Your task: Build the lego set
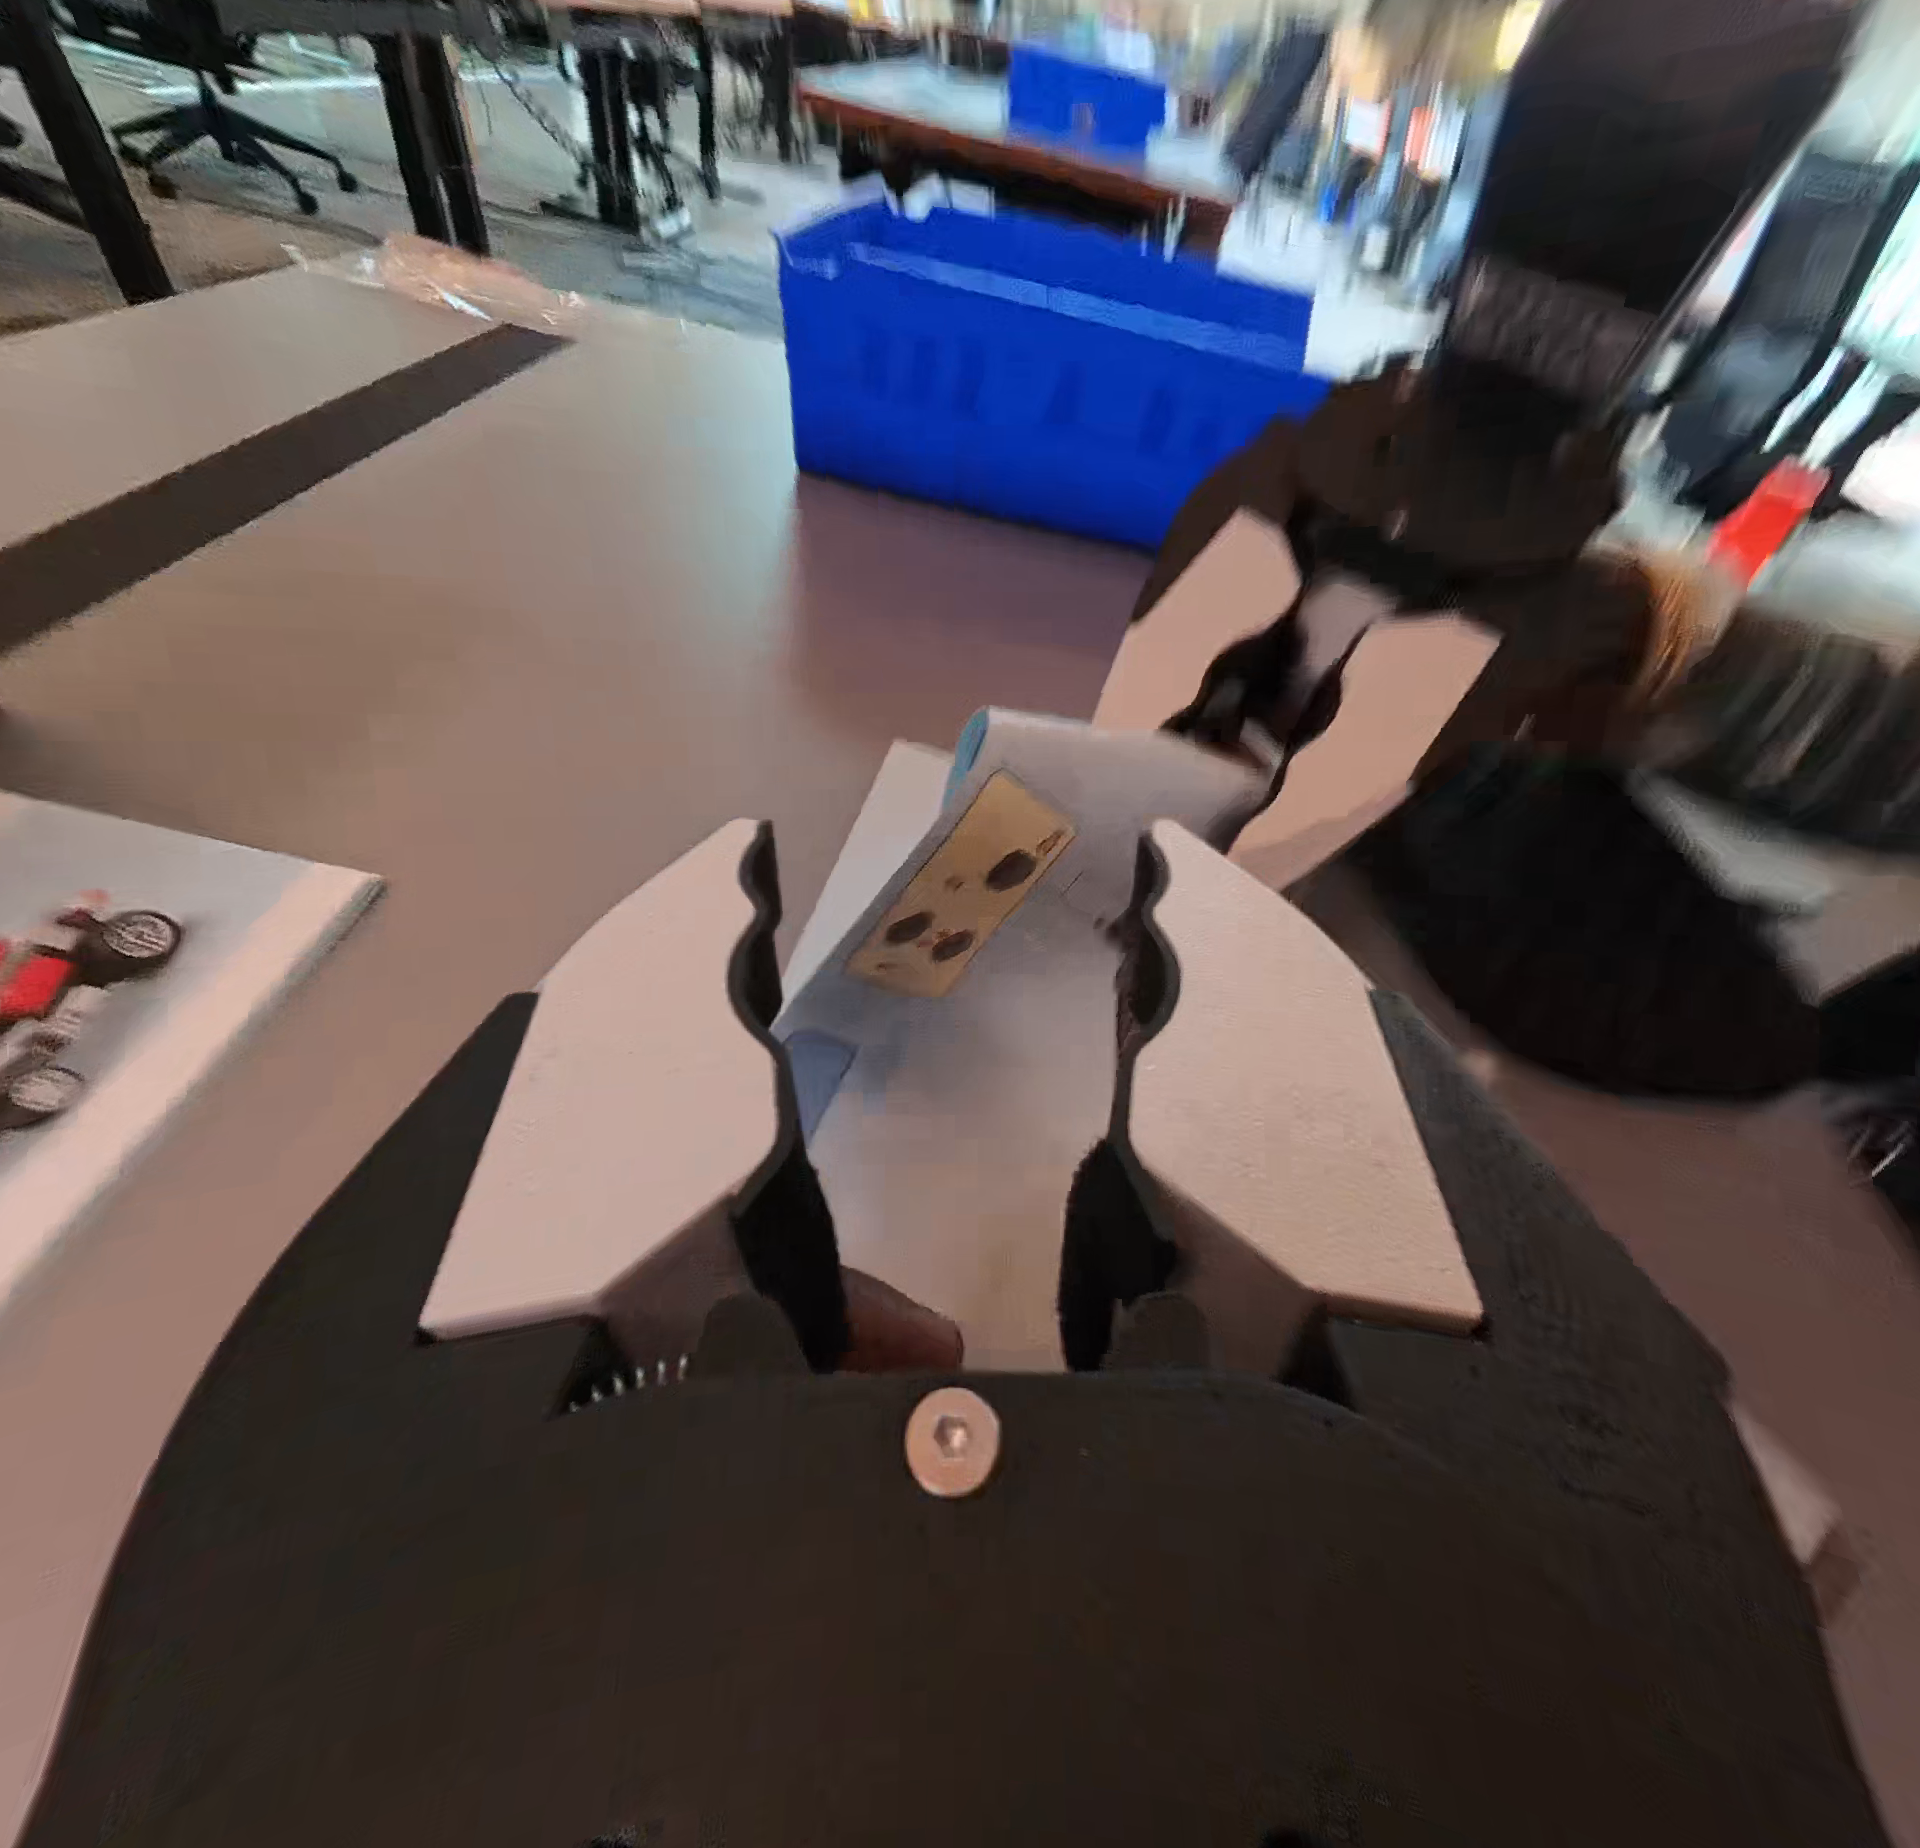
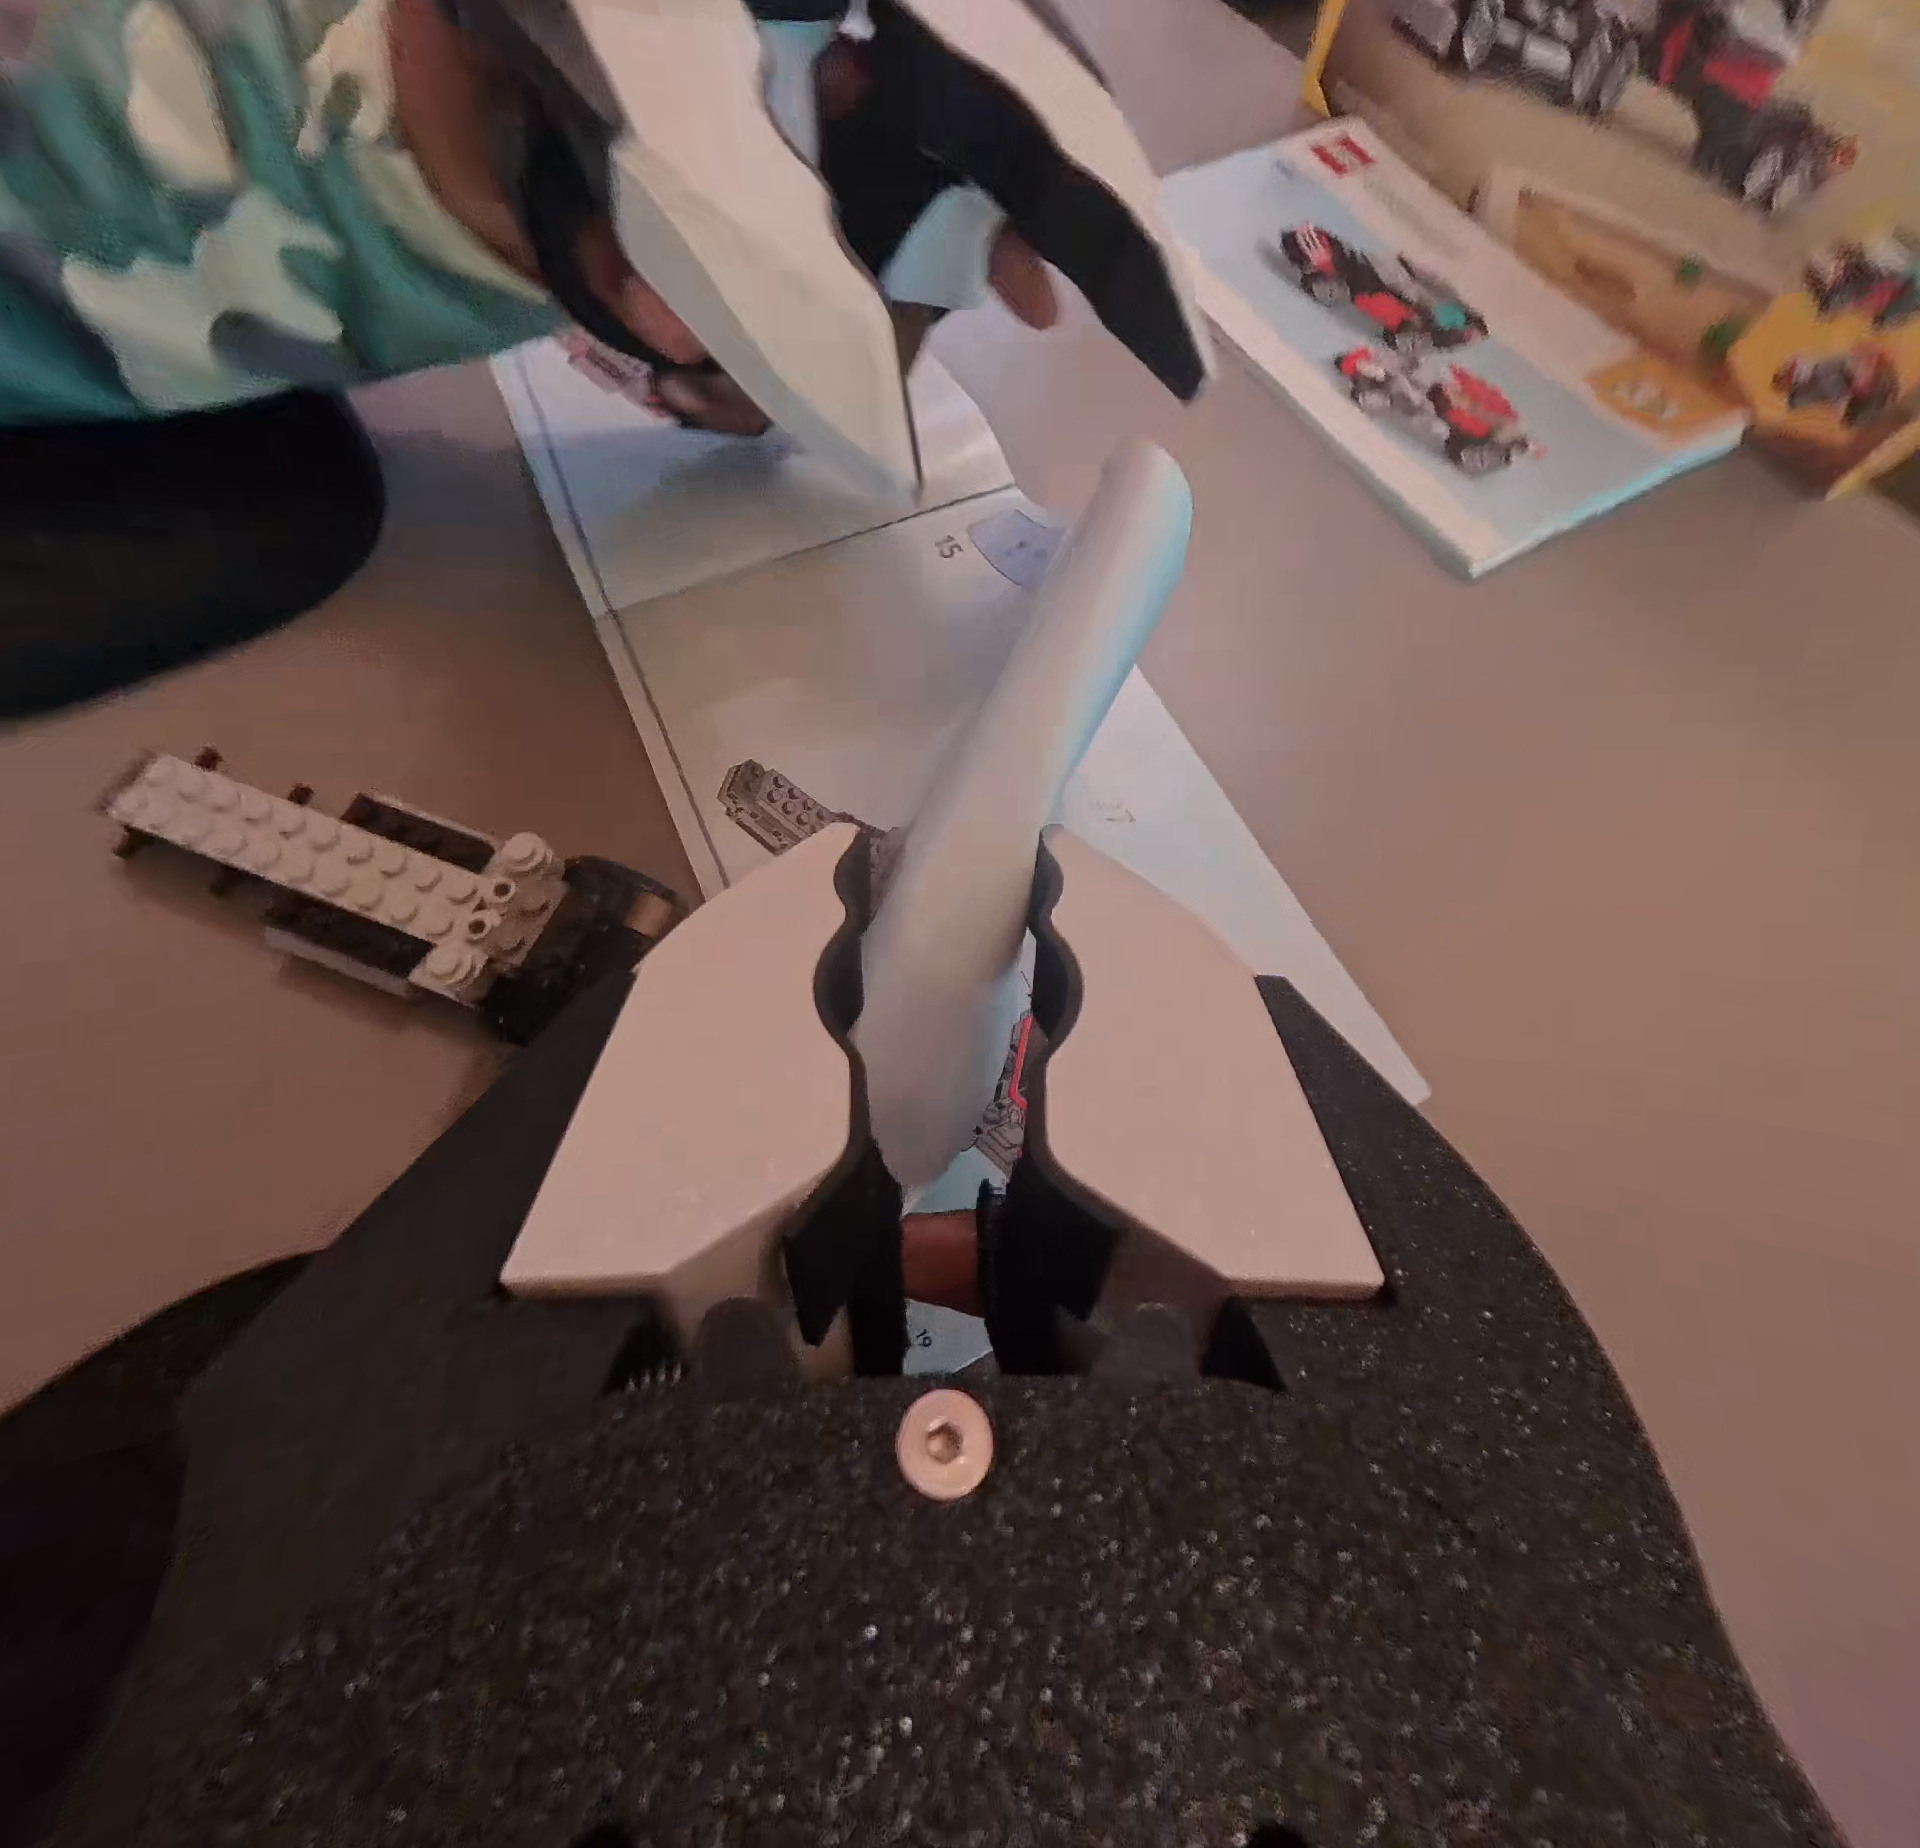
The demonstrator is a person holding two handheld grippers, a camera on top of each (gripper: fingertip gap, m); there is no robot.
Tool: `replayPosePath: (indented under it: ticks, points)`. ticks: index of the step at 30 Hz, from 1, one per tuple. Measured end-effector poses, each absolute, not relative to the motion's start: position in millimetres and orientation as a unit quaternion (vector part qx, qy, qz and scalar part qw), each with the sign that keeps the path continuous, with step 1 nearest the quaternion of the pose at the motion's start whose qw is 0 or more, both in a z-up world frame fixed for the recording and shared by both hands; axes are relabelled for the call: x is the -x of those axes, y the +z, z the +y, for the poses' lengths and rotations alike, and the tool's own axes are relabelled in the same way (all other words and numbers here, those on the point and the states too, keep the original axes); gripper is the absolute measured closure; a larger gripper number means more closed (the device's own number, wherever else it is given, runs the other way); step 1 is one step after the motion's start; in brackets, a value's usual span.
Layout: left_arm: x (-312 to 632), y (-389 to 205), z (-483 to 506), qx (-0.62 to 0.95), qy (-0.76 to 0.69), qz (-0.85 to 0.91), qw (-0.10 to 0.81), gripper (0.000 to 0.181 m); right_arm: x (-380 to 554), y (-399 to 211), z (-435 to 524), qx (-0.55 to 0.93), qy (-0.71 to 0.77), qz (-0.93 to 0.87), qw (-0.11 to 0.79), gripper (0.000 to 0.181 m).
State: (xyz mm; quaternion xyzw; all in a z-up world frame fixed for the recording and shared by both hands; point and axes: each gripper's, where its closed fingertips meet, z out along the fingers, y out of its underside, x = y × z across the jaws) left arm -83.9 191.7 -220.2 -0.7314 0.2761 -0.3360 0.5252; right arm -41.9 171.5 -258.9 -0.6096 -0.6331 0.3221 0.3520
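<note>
Office desks, chairs and a blue bin (image 1: pixel 1044 375) fill the blurred room behind a grey surface (image 1: pixel 499 593).

An open instruction booklet (image 2: pixel 790 655) lies on that surface directly ahead of the right hand-held gripper (image 2: pixel 940 925), and one page (image 2: pixel 1039 718) stands up from it. The page's long axis runs forward and slightly to the right, away from the right hand-held gripper. Its lower part sits between the narrowly spread fingers, which appear to pinch it, though blur hides the contact itself.

The left hand-held gripper (image 1: pixel 956 915) comes in from the far side, facing the right one. Its jaws stand moderately apart with the page (image 1: pixel 997 894) lying in the gap; whether they touch the paper cannot be told. The right one looks nearer to a real hold, so it probably drives the page turn.

The half-built lego model (image 2: pixel 364 894), a grey studded plate on dark parts, rests on the surface just ahead and left of the right hand-held gripper. A second booklet (image 2: pixel 1434 344) and the set's box (image 2: pixel 1621 63) lie far ahead to its right.
</note>
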Motion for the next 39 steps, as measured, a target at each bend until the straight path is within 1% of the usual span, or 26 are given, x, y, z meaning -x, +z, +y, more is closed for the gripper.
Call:
replayPosePath:
  ticks: [2,3,5,7,8,11,14,16,18,22,27,30,39]
  points:
    - [82,-235,187,0.738,-0.29,0.347,0.502,0.116,45,-256,164,0.571,0.301,-0.667,0.373,0.152]
    - [79,-241,183,0.738,-0.286,0.37,0.487,0.12,46,-255,160,0.553,0.291,-0.681,0.383,0.152]
    - [74,-243,175,0.728,-0.3,0.394,0.474,0.132,47,-252,156,0.527,0.272,-0.698,0.401,0.149]
    - [75,-238,170,0.71,-0.296,0.411,0.489,0.158,47,-250,151,0.515,0.271,-0.704,0.407,0.144]
    - [77,-236,167,0.702,-0.29,0.419,0.497,0.165,47,-248,149,0.514,0.278,-0.701,0.408,0.139]
    - [83,-230,161,0.682,-0.283,0.437,0.514,0.176,43,-241,146,0.523,0.325,-0.679,0.399,0.123]
    - [85,-230,156,0.672,-0.279,0.451,0.517,0.18,39,-231,147,0.539,0.393,-0.642,0.379,0.116]
    - [86,-231,157,0.674,-0.273,0.451,0.517,0.18,36,-226,146,0.547,0.433,-0.625,0.349,0.113]
    - [86,-231,157,0.675,-0.271,0.45,0.518,0.18,35,-221,144,0.543,0.465,-0.617,0.329,0.117]
    - [87,-230,158,0.674,-0.268,0.45,0.521,0.18,36,-206,135,0.521,0.527,-0.608,0.286,0.117]
    - [88,-229,156,0.669,-0.28,0.448,0.523,0.18,39,-182,125,0.489,0.624,-0.575,0.2,0.121]
    - [88,-229,154,0.666,-0.285,0.448,0.524,0.18,44,-178,125,0.485,0.651,-0.563,0.156,0.125]
    - [89,-228,154,0.662,-0.291,0.446,0.527,0.18,45,-186,135,0.495,0.653,-0.554,0.146,0.137]
